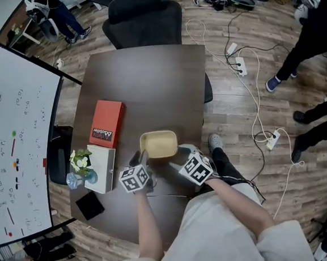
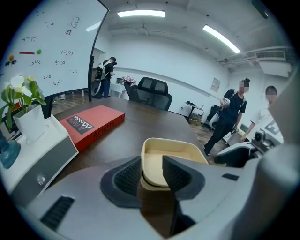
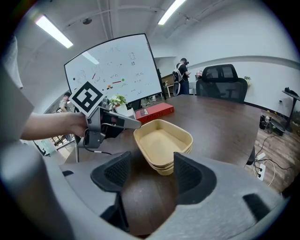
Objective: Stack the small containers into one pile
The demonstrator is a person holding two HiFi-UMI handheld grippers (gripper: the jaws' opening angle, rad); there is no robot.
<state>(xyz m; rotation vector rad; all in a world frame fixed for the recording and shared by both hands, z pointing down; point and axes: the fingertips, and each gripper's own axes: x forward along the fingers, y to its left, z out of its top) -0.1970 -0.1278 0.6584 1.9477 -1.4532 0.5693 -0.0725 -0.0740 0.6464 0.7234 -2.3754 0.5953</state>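
At the left of the head view, the red book (image 1: pixel 106 123) and the white box (image 1: pixel 100 167) with its little plant (image 1: pixel 80 162) lay clear of the work, so I judged them no real threat unless something got shoved that way. My worry was the left tongs (image 2: pixel 151 161): they were released, jaws spread, yet the near end of the stack of containers (image 1: pixel 158 143) sat right between them. If I had drawn that hand back crookedly, a pad could have caught the rim and dragged the pile across the surface (image 1: pixel 156 81), or lifted the top container out of its nest. The pile itself rested mid-frame, nested and level. To its right, the right tongs (image 3: pixel 152 159) were likewise released and empty, with the pile just ahead of their jaws; a careless push forward there would have knocked it.
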